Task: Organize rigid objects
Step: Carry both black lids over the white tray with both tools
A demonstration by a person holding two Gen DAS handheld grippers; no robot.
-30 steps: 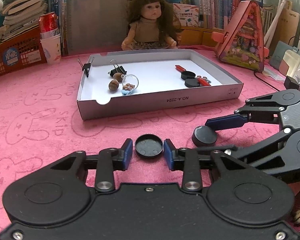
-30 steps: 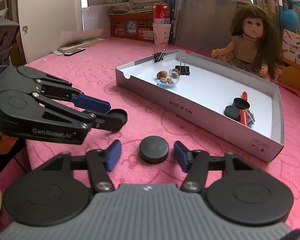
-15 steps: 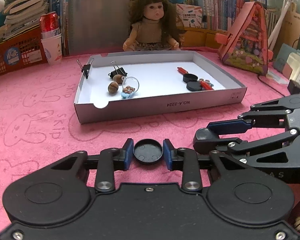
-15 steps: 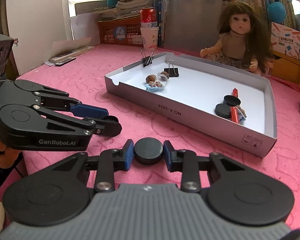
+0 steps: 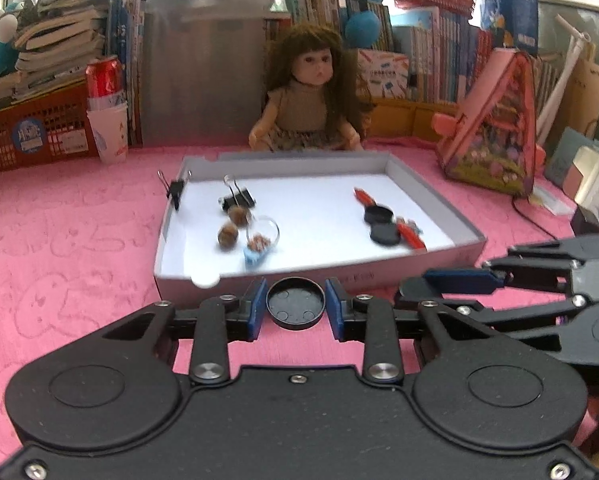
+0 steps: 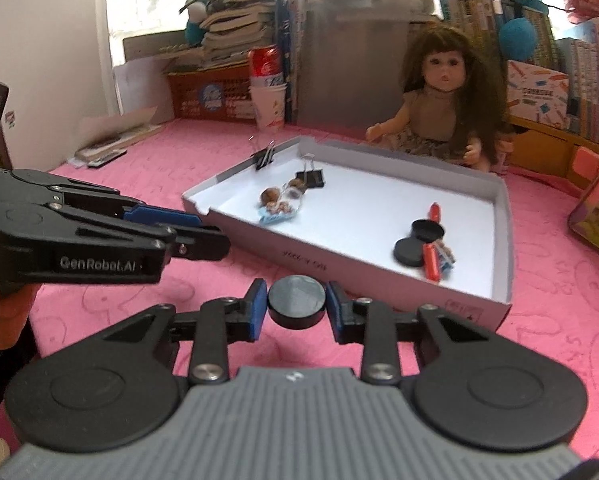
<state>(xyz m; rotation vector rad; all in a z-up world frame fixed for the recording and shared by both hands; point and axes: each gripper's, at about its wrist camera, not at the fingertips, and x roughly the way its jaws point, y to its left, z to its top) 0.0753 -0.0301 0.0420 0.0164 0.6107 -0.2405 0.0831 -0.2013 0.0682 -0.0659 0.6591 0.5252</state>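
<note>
A: Between the blue pads of the left tool [image 5: 295, 310], in the left wrist view, sits a black cap [image 5: 295, 307], hollow side up, pinched from both sides near the front wall of the grey box [image 5: 465, 251].

B: And inside the box?

A: Two black discs [image 5: 381, 226] and a red pen [image 5: 409, 236] on the right; two nuts [image 5: 227, 236], a small glass jar [image 5: 261, 240] and a binder clip [image 5: 238, 200] on the left. A doll [image 5: 311, 100] sits beyond the far wall.

B: What about the right wrist view?

A: Its right tool [image 6: 297, 306] has just been closing and now clamps a solid black disc [image 6: 297, 306] between its pads, above the pink tabletop [image 6: 559, 320], just short of the box. On the left, the other tool reaches in with its cap.
</note>
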